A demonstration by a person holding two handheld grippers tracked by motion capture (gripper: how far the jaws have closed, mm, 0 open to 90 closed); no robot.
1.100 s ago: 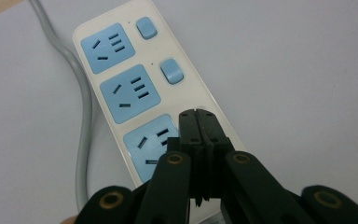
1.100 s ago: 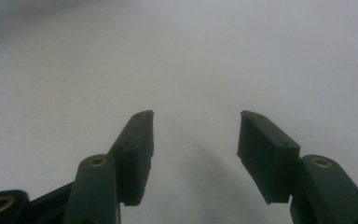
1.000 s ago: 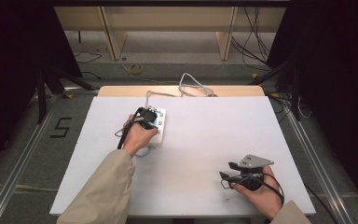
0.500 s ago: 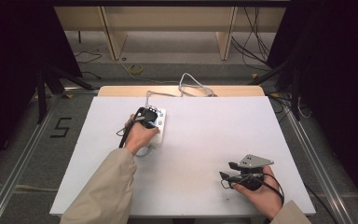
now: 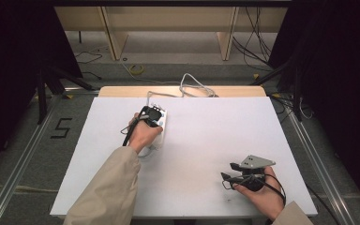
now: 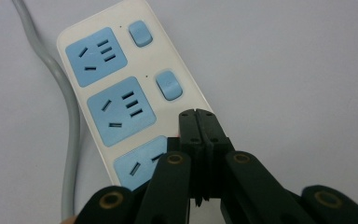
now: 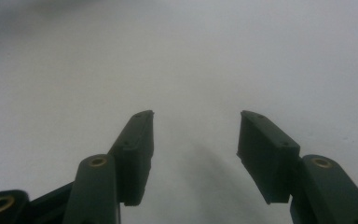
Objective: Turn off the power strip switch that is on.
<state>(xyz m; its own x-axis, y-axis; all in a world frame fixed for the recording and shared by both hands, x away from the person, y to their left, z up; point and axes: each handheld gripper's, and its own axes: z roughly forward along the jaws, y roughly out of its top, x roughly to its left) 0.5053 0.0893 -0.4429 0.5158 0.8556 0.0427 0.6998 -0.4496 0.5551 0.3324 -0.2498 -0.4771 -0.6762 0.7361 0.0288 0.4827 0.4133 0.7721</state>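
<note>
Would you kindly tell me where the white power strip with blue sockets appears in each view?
High view: the white power strip with blue sockets lies upper-left of centre, under the left claw.
Left gripper view: left half, beneath the shut jaws.
Right gripper view: open jaws over the white table.
Shared landmark: the strip's grey cable.

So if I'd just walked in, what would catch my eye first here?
Probably the white power strip with blue sockets, at the table's far left, where the left gripper presses its shut jaws down beside a blue switch. Then the right gripper, resting open near the table's front right.
</note>
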